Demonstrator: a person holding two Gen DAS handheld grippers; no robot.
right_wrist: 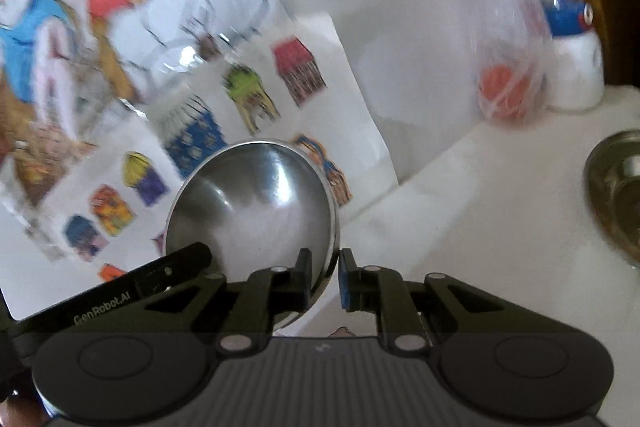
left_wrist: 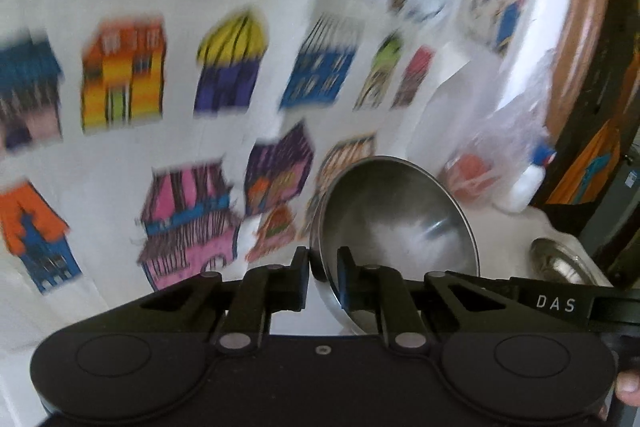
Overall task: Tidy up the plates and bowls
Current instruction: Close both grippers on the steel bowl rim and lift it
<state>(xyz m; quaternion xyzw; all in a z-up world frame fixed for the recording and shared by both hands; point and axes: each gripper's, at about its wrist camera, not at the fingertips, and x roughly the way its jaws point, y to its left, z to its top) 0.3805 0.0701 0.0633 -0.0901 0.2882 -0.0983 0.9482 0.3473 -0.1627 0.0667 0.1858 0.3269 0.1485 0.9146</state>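
My left gripper (left_wrist: pixel 323 269) is shut on the rim of a shiny steel bowl (left_wrist: pixel 396 223), which is held up and tilted with its inside facing the camera. My right gripper (right_wrist: pixel 325 269) is shut on the rim of the same steel bowl (right_wrist: pixel 252 203), also tilted toward the camera. The left gripper's arm shows at the lower left of the right wrist view, the right one's at the lower right of the left wrist view. More steel dishes (right_wrist: pixel 616 199) sit on the white surface at the right; they also show in the left wrist view (left_wrist: pixel 560 263).
A white surface (right_wrist: pixel 480 227) lies below. A wall with colourful house drawings (left_wrist: pixel 224 67) stands behind. A clear plastic bag with orange items (right_wrist: pixel 506 95) and a white bottle with a blue cap (right_wrist: pixel 574 67) stand at the back right.
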